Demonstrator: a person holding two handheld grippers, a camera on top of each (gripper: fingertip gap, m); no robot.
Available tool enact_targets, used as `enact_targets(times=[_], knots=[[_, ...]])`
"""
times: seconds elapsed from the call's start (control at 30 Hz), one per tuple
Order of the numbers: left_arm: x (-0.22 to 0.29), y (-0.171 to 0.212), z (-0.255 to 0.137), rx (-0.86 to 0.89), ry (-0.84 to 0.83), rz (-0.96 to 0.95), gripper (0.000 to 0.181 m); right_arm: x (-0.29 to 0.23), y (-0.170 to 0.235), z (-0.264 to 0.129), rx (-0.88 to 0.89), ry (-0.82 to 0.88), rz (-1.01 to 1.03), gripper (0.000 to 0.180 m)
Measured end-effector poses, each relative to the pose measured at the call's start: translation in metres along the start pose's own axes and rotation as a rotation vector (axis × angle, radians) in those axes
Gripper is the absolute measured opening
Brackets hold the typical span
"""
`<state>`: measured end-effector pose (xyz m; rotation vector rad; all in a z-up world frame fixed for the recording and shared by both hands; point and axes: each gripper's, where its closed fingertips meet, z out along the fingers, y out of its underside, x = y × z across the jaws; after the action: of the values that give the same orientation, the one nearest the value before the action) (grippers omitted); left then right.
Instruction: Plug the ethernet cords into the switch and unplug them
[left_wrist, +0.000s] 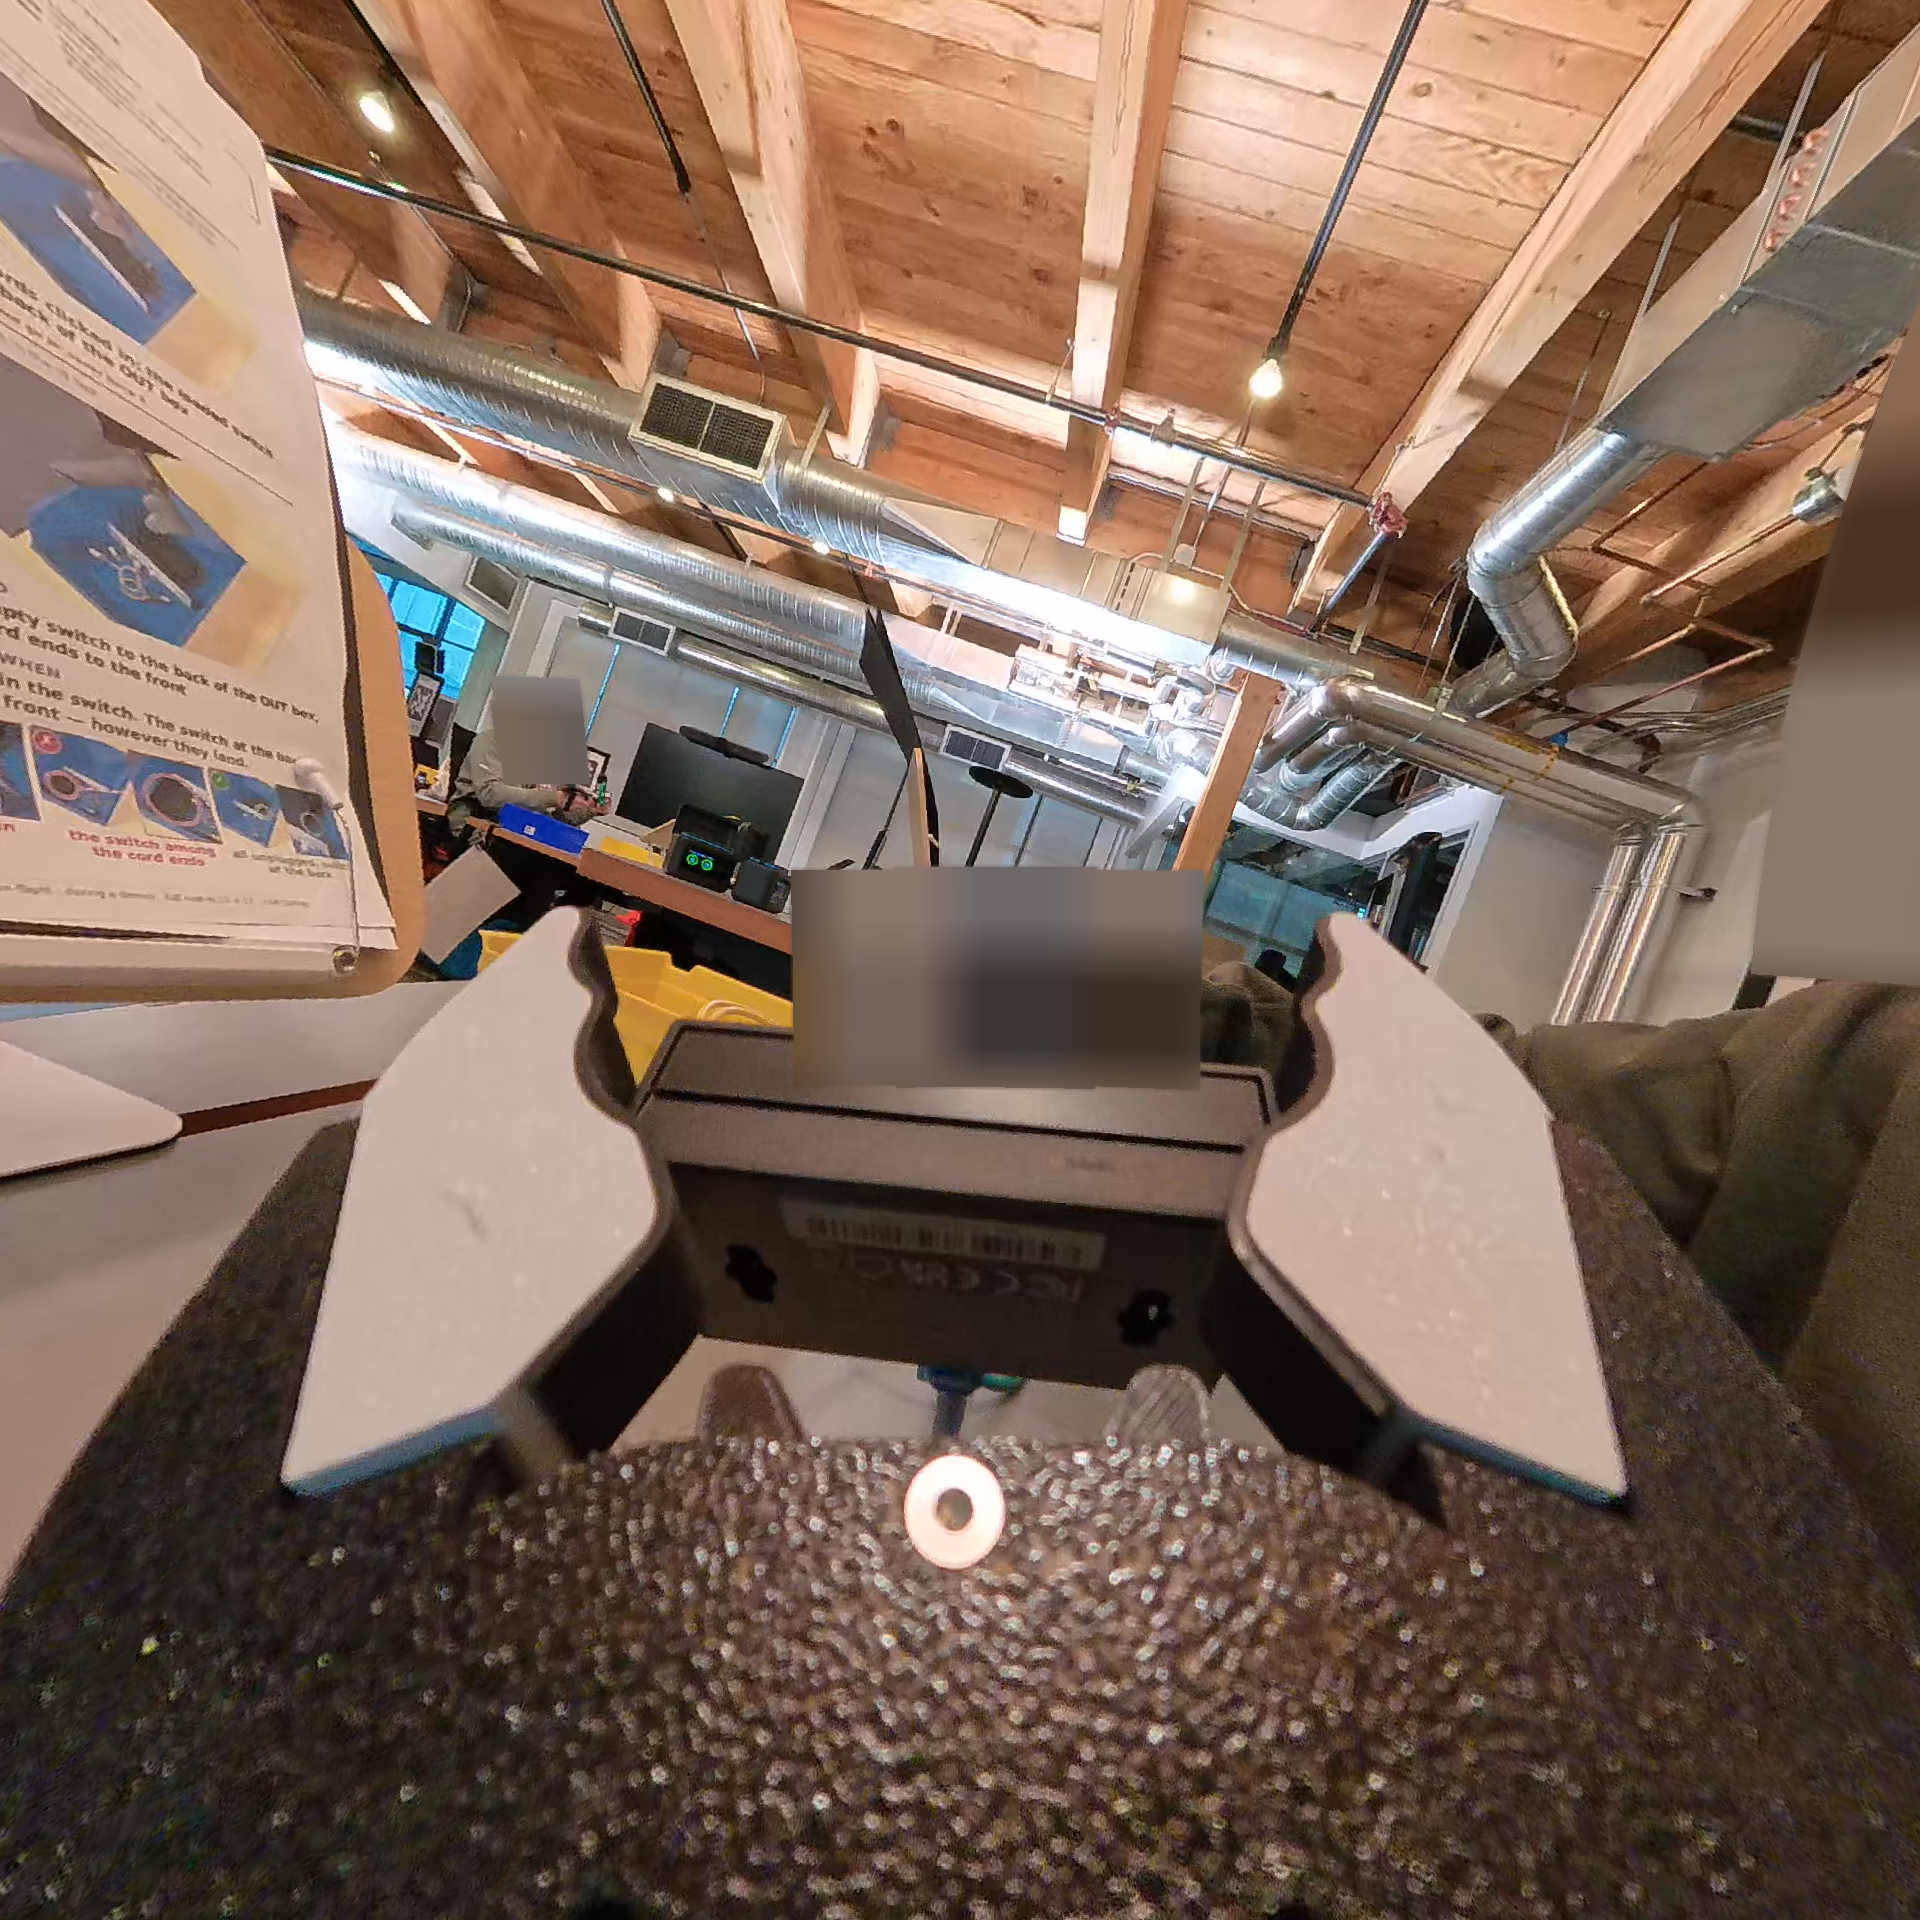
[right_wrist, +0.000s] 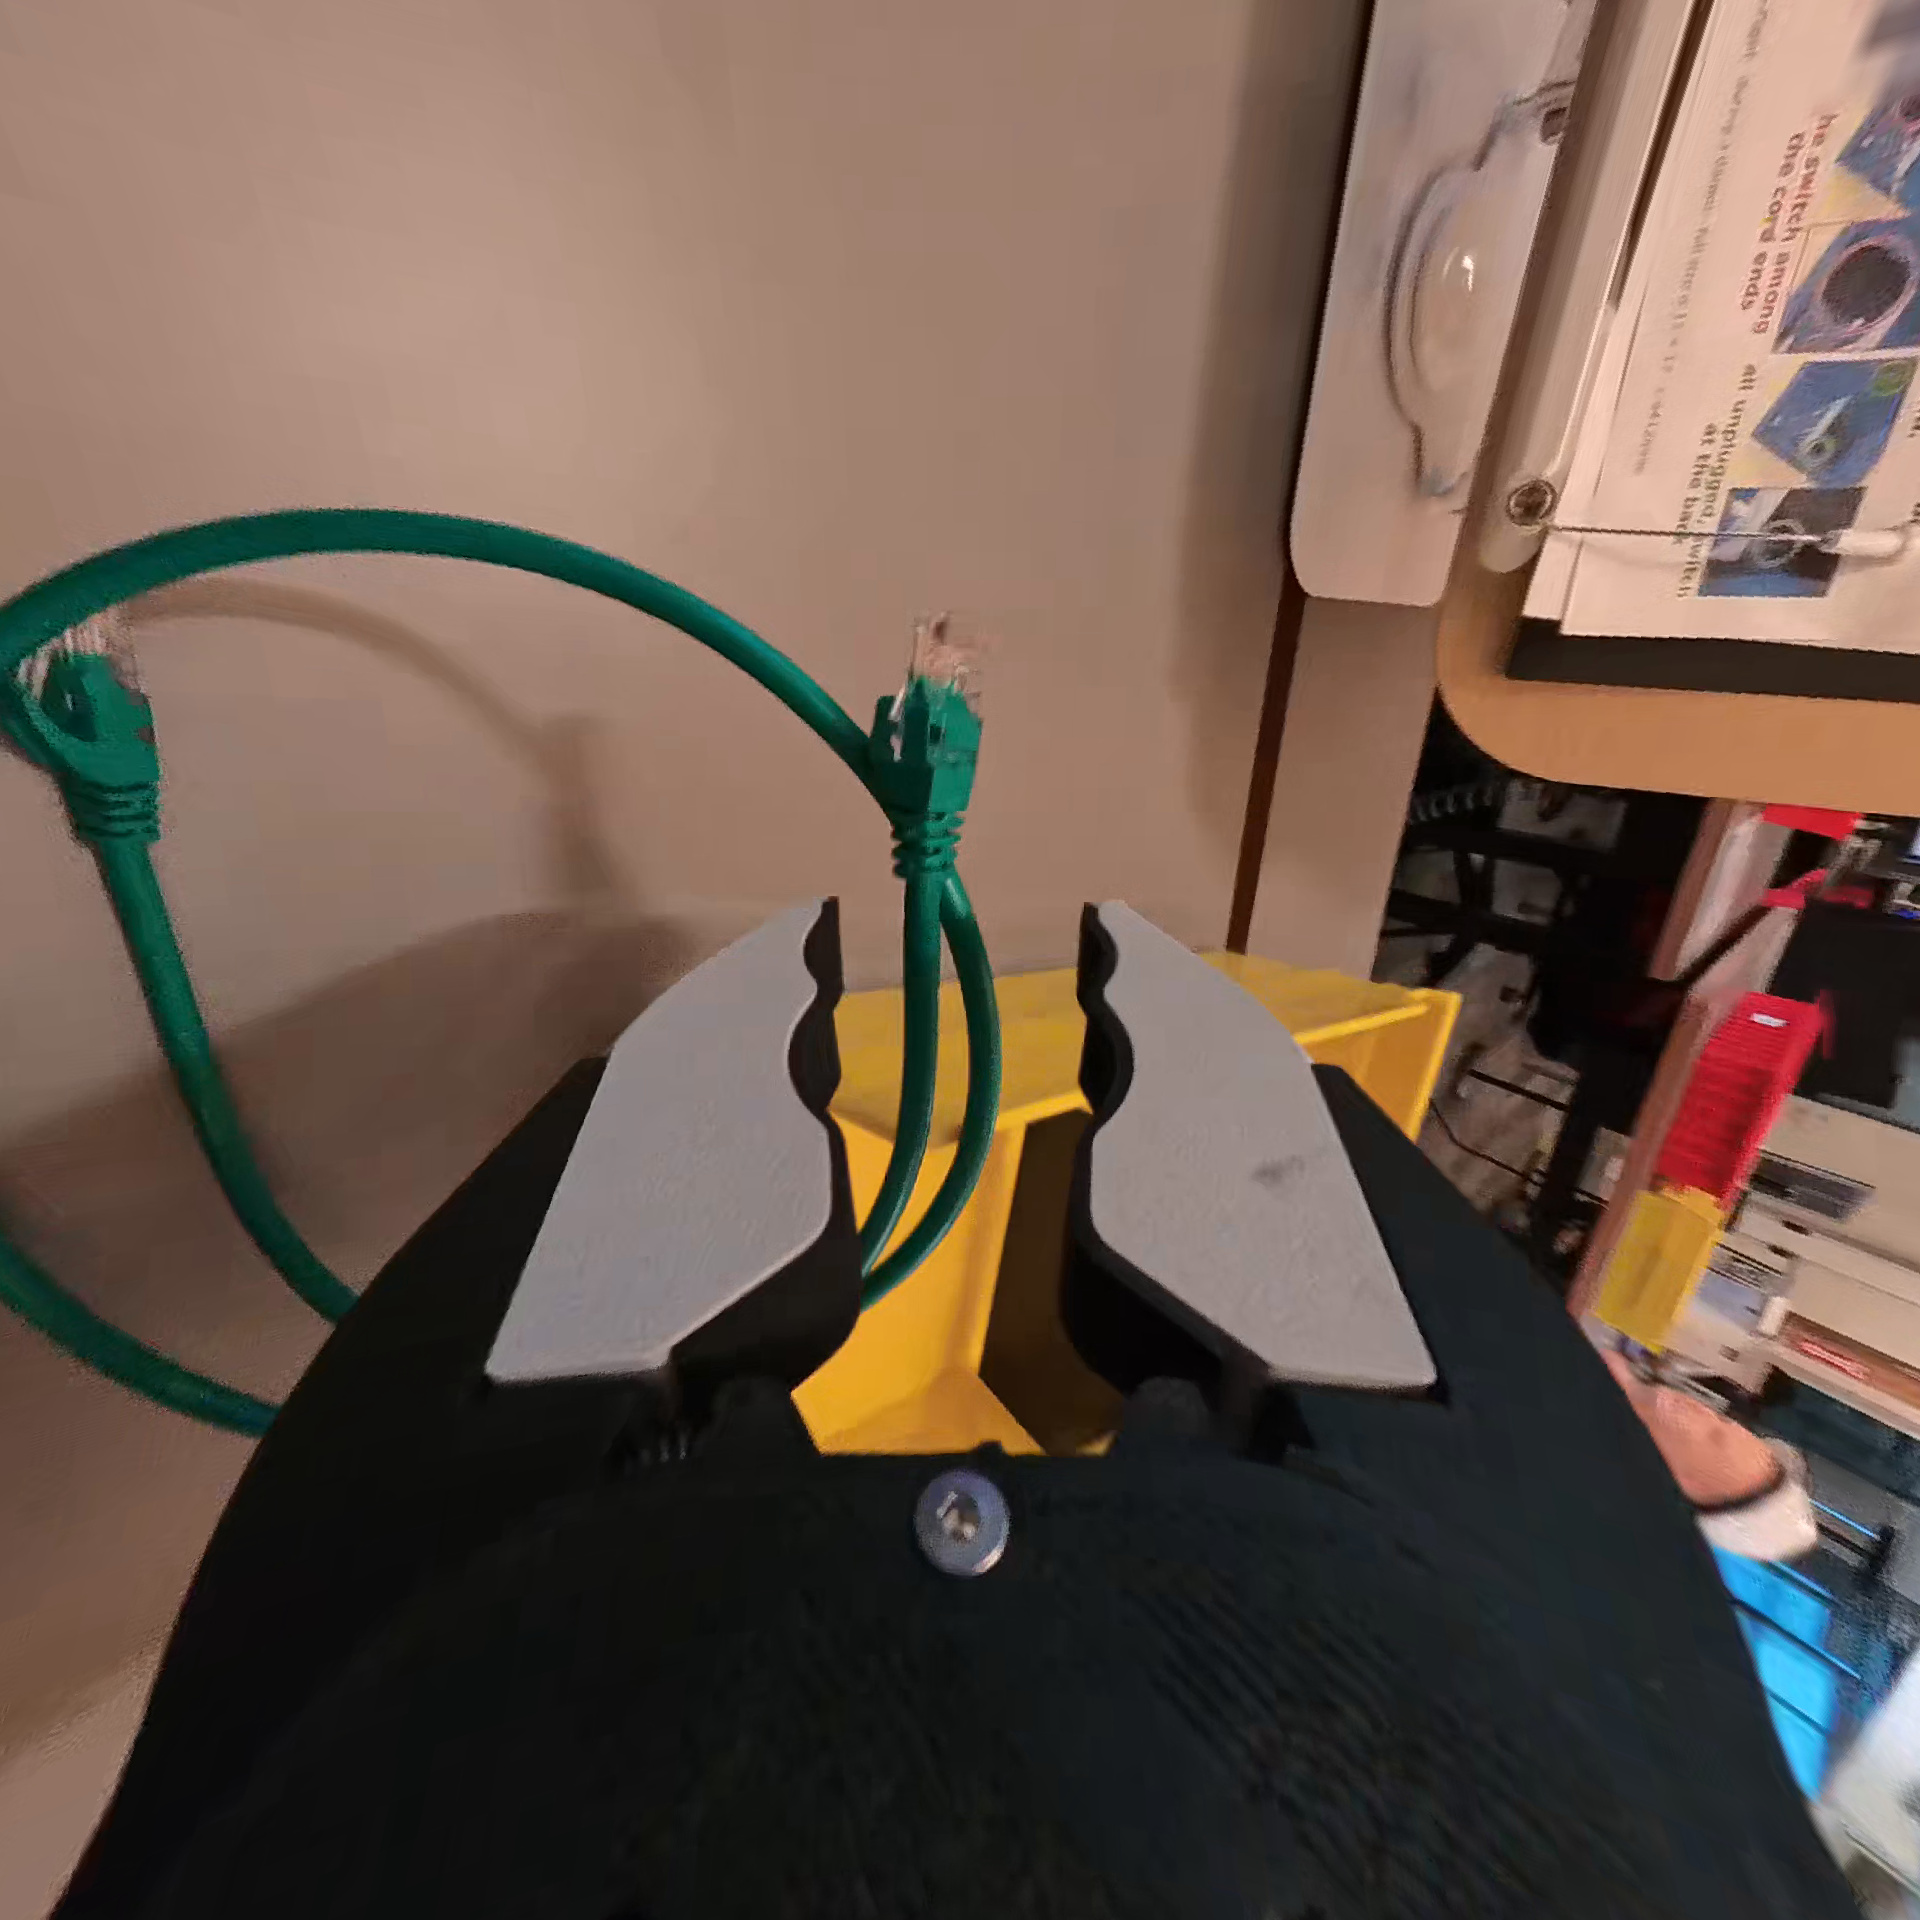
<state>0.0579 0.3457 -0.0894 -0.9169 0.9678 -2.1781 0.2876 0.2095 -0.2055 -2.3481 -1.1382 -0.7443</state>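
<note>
My left gripper (left_wrist: 951, 1049) is clamped on the switch (left_wrist: 951, 1174); the fingers (left_wrist: 488, 1195) press its two short ends, and its underside, with a barcode sticker, faces my camera; the whole unit is tilted up toward the wooden ceiling (left_wrist: 935, 208). Below the switch, at its lower edge, something blue and green pokes out; too blurred for me to tell what it is. Left of the switch stands an instruction sheet (left_wrist: 156, 520) on a tan board; just behind the switch a yellow bin (left_wrist: 665, 997) shows; right of the switch, an olive sleeve (left_wrist: 1714, 1122).

My right gripper (right_wrist: 956, 956) has its fingers (right_wrist: 686, 1164) apart, a clear gap between them; the green ethernet cord (right_wrist: 416, 540) runs through that gap in two strands, lying close against the left finger; I cannot tell whether anything grips it. One plug (right_wrist: 925, 748) of the cord stands upright just above the fingertips, clear tip uppermost; from that plug the cord arches left to a second plug (right_wrist: 99, 748) near the frame edge. Behind the cord is a plain beige wall (right_wrist: 727, 312); beneath the cord, between the fingers, a yellow bin (right_wrist: 935, 1299); right of the cord, a blurred instruction sheet (right_wrist: 1766, 364).
</note>
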Motion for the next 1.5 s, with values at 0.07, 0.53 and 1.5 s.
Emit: enact_targets(times=[0.07,0.53,1.5], knots=[[0.000,0.002,0.000,-0.003,0.010,-0.010,0.121,0.004,-0.003,0.002,0.039,-0.035,0.019,0.015],[0.005,0.006,0.003,-0.016,0.047,-0.025,0.121,-0.012,0.018,0.012,-0.069,-0.206,-0.048,0.004],[-0.014,0.063,-0.001,-0.378,-0.092,0.245,0.037,0.101,0.165,-0.060,-0.380,0.201,0.197,0.001]])
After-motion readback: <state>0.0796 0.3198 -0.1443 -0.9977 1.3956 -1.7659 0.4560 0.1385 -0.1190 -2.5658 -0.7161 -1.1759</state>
